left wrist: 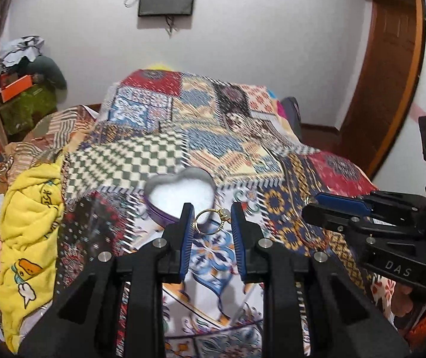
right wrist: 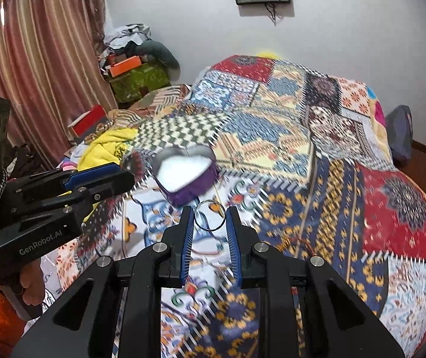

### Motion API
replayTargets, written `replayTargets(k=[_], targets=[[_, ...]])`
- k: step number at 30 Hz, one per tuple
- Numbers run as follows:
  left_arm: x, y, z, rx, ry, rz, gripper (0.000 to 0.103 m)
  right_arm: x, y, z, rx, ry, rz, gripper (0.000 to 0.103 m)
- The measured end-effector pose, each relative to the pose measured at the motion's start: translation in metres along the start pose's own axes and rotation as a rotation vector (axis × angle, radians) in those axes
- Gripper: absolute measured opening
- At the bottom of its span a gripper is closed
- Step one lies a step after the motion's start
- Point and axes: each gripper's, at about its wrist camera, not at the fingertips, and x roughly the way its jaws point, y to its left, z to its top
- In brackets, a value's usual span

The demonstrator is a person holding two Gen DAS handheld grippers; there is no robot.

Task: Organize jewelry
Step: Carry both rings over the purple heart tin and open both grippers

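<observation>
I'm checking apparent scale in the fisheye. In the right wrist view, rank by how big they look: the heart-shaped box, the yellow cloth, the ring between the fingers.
1. heart-shaped box
2. yellow cloth, close to the box and partly hidden, so this order is unsure
3. ring, clearly smallest

Two rings (left wrist: 211, 222), one heart box (left wrist: 180, 198).

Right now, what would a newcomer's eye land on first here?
Each gripper holds a ring between its jaws: the left gripper a gold ring, the right gripper a silver ring. Just beyond them, a heart-shaped box sits open on the patchwork quilt.
</observation>
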Motion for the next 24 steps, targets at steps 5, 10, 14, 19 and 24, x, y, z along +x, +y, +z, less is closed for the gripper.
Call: replayTargets(k=[5, 10, 14, 19, 24], targets=[[0.000, 0.014, 0.008, -0.029, -0.030, 0.014, 0.024, 0.008, 0.008, 0.013, -0.024, -0.016, 0.009, 0.020], [0.007, 0.026, 0.013, -0.055, -0.046, 0.014, 0.024, 0.019, 0.016, 0.025, -0.042, -0.026, 0.021, 0.020], [0.016, 0.032, 0.015, -0.054, -0.045, 0.022, 0.024, 0.031, 0.021, 0.034, -0.053, -0.029, 0.028, 0.020], [0.033, 0.040, 0.014, -0.054, -0.025, 0.033, 0.024, 0.048, 0.024, 0.042, -0.053, -0.022, 0.036, 0.020], [0.058, 0.048, 0.011, -0.055, 0.027, 0.035, 0.024, 0.068, 0.021, 0.050, -0.056, 0.004, 0.044, 0.020]])
